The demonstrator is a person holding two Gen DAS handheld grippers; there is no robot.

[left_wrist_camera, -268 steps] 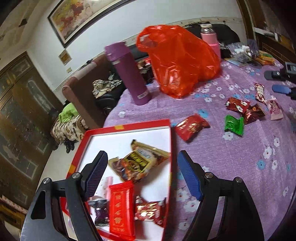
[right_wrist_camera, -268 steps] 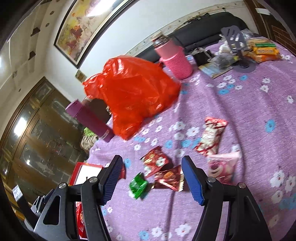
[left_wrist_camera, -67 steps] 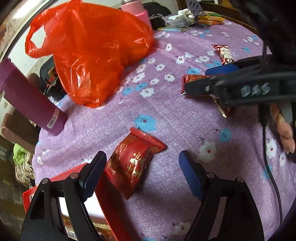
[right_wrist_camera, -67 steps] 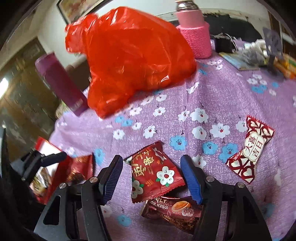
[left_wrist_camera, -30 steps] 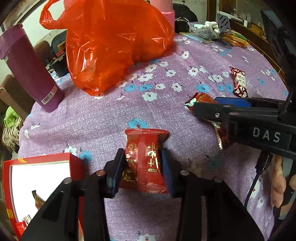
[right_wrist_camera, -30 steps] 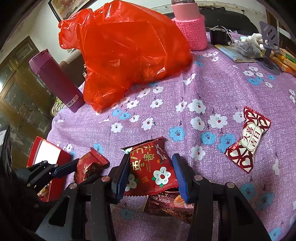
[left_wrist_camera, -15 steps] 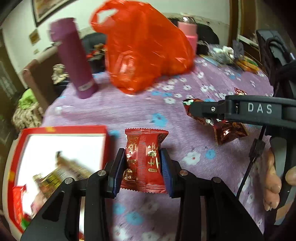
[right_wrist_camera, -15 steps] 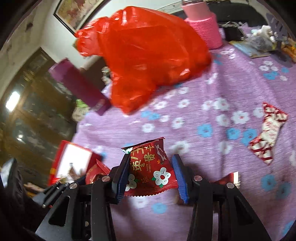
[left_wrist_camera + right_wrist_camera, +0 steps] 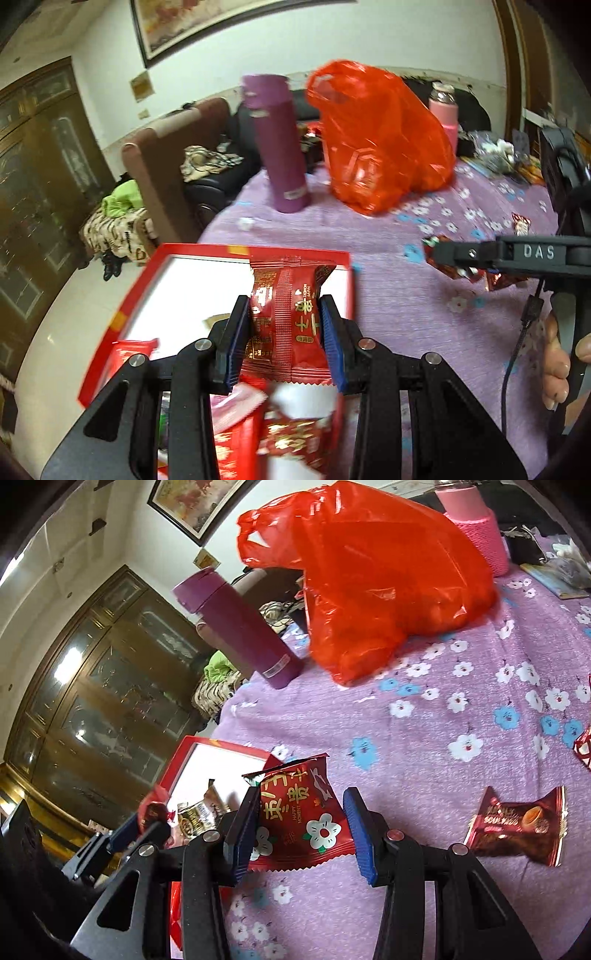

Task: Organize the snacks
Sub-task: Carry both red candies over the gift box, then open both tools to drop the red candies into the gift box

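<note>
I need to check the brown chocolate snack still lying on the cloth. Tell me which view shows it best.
The right wrist view: the brown chocolate snack lies whole and sharp on the tablecloth. In the left wrist view the right tool covers that spot, leaving only wrapper scraps I cannot identify.

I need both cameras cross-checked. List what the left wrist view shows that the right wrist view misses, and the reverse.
Left only: a hand on the right gripper's handle.

Right only: the brown chocolate snack on the tablecloth, and the flowered red packet's face in the right gripper.

Both: red tray, purple flask, orange bag, and the left gripper clamping its red packet.
</note>
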